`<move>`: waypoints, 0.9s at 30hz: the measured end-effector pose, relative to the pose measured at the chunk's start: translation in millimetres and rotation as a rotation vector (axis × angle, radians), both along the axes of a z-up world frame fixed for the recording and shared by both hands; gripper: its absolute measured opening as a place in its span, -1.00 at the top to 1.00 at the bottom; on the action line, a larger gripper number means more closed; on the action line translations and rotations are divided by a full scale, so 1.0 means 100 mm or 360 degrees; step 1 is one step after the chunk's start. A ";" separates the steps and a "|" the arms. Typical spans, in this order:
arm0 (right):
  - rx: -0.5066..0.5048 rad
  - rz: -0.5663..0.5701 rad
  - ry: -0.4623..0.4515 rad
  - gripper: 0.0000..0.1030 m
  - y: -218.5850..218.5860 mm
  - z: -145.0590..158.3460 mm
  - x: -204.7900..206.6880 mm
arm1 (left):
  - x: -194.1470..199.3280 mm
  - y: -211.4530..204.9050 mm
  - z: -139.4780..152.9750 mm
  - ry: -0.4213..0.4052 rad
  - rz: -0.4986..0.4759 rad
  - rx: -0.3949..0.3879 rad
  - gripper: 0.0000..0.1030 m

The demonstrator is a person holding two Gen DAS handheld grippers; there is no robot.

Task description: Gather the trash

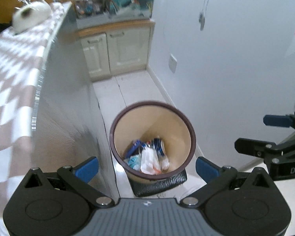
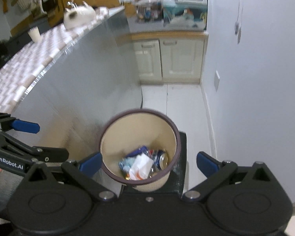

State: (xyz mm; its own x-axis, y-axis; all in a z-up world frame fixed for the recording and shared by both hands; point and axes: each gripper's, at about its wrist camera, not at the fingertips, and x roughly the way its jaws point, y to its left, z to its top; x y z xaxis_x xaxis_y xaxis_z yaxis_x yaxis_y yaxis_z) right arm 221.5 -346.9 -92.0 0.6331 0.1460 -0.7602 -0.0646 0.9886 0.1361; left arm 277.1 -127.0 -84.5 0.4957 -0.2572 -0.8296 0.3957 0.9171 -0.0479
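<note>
A beige trash bin with a dark rim (image 1: 179,118) stands on the floor on a black mat (image 1: 167,182). It holds crumpled white paper (image 1: 149,160), blue wrappers and a can (image 2: 163,160). The bin also shows in the right wrist view (image 2: 173,125). My left gripper (image 1: 147,168) is open and empty, hanging over the bin's near side. My right gripper (image 2: 147,164) is open and empty over the bin too. Each gripper shows at the edge of the other's view: the right gripper in the left wrist view (image 1: 265,135), the left gripper in the right wrist view (image 2: 29,139).
A counter with a checked cloth (image 1: 13,74) runs along the left, its grey side panel (image 1: 68,98) next to the bin. A white cat figure (image 2: 78,16) and a paper cup (image 2: 35,34) sit on it. Cream cabinets (image 1: 116,51) stand behind; a white wall (image 1: 236,68) is on the right.
</note>
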 end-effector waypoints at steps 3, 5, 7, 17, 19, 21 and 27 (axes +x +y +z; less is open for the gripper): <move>0.0003 -0.0028 -0.0094 -1.00 0.02 0.16 -0.17 | -0.16 0.06 0.15 -0.0096 0.0035 -0.0025 -1.00; 0.0008 -0.0043 -0.0146 -1.00 0.03 0.25 -0.28 | -0.27 0.10 0.24 -0.0148 0.0045 -0.0050 -1.00; 0.0004 -0.0058 -0.0200 -1.00 0.05 0.34 -0.39 | -0.39 0.16 0.33 -0.0199 0.0057 -0.0079 -1.00; -0.0030 -0.0080 -0.0415 -1.00 0.25 0.63 -0.97 | -0.95 0.48 0.56 -0.0373 0.0164 -0.0188 -1.00; -0.0018 -0.0086 -0.0437 -1.00 0.28 0.64 -1.07 | -1.05 0.52 0.57 -0.0389 0.0178 -0.0187 -1.00; -0.0021 -0.0086 -0.0457 -1.00 0.33 0.65 -1.16 | -1.15 0.56 0.57 -0.0413 0.0193 -0.0176 -1.00; -0.0063 -0.0116 -0.0519 -1.00 0.44 0.66 -1.43 | -1.40 0.72 0.53 -0.0460 0.0241 -0.0172 -1.00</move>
State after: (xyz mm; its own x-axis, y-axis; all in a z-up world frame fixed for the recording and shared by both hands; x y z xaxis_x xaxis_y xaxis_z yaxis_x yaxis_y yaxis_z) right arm 78.6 -302.6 -26.0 0.8515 0.0654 -0.5202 -0.0270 0.9963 0.0810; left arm 136.9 -55.4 -31.6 0.7455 -0.2414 -0.6213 0.2668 0.9623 -0.0537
